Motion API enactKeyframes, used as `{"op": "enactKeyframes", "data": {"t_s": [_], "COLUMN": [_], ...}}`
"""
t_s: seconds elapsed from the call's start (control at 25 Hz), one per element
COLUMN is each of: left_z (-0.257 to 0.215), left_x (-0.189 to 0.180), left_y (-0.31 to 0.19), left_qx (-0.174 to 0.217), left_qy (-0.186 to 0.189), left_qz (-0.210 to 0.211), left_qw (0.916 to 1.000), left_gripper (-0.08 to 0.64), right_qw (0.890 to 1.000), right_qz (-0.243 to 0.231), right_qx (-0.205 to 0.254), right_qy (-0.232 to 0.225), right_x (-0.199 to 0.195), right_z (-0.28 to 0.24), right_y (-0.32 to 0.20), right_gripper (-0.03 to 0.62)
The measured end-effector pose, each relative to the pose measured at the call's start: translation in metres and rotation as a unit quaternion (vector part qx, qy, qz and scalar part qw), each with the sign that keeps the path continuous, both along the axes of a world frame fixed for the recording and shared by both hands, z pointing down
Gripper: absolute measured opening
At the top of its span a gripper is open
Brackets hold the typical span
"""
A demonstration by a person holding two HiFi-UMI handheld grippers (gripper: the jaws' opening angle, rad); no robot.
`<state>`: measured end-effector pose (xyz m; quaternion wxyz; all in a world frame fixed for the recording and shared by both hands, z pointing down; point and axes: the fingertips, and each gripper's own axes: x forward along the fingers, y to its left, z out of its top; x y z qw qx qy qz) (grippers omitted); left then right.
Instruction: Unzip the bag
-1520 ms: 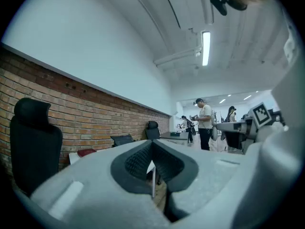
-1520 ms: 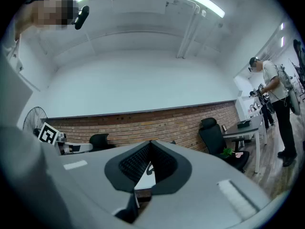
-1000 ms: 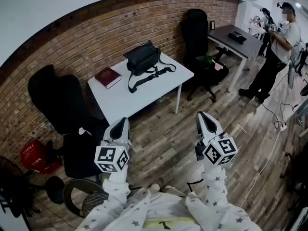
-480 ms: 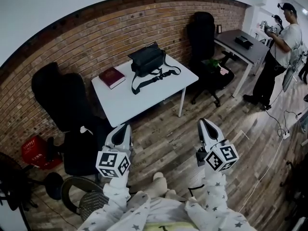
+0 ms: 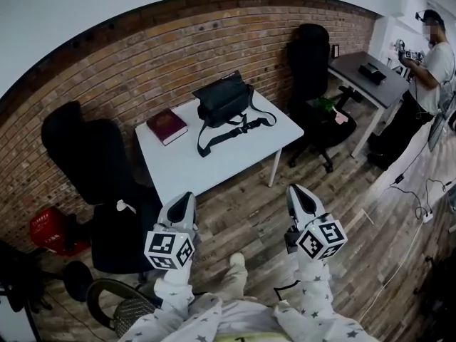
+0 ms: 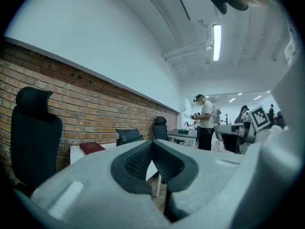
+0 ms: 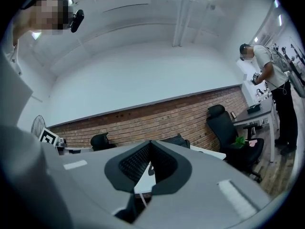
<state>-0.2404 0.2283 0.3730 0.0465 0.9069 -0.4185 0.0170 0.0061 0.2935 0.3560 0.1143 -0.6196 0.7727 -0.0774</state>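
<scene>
A black bag point(image 5: 226, 100) with a loose shoulder strap point(image 5: 235, 129) lies zipped at the far side of a white table point(image 5: 206, 159); it also shows small and distant in the left gripper view as the black bag point(image 6: 128, 136). My left gripper point(image 5: 184, 201) and right gripper point(image 5: 297, 194) hang over the wooden floor, well short of the table, both shut with nothing held. In the gripper views the left gripper point(image 6: 152, 143) and right gripper point(image 7: 150, 143) show their tips meeting.
A dark red book point(image 5: 167, 126) lies on the table's left part. Black office chairs stand at the left point(image 5: 85, 155) and behind the table point(image 5: 313, 55). A second desk point(image 5: 370, 80) and a standing person point(image 5: 427, 70) are at the far right. A red basket point(image 5: 46, 230) sits low left.
The view has drawn nearer to the table, and the bag sits lower and more central in the head view. Both grippers stay shut and keep their places in front of me.
</scene>
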Motion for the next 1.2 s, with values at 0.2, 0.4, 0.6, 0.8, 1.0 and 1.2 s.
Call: {"op": "enactKeyframes", "data": {"t_s": [0.2, 0.4, 0.6, 0.8, 1.0, 1.2], "left_z": [0.006, 0.008, 0.010, 0.008, 0.012, 0.024], "left_x": [0.009, 0.026, 0.045, 0.059, 0.060, 0.070], "left_y": [-0.071, -0.131, -0.169, -0.199, -0.226, -0.257], "left_qx": [-0.009, -0.017, -0.014, -0.009, -0.019, -0.033], "left_qy": [0.003, 0.004, -0.001, -0.005, -0.003, -0.003], "left_qz": [-0.018, -0.019, -0.003, 0.004, -0.016, -0.036], "left_qw": [0.9998, 0.9997, 0.9999, 0.9999, 0.9997, 0.9988], "left_gripper": [-0.002, -0.002, -0.002, -0.002, -0.002, 0.000], "right_qw": [1.000, 1.000, 1.000, 1.000, 0.999, 0.998], "right_qz": [-0.013, -0.022, -0.026, -0.029, -0.040, -0.057], "right_qx": [-0.006, -0.011, -0.008, 0.004, -0.004, -0.014], "right_qy": [0.000, 0.000, 0.000, 0.002, 0.019, 0.016], "right_x": [0.016, 0.029, 0.039, 0.048, 0.052, 0.065], "right_z": [0.005, 0.004, 0.002, -0.001, 0.006, 0.017], "right_y": [-0.077, -0.140, -0.180, -0.209, -0.238, -0.281], "right_gripper": [0.008, 0.009, 0.008, 0.009, 0.009, 0.012]}}
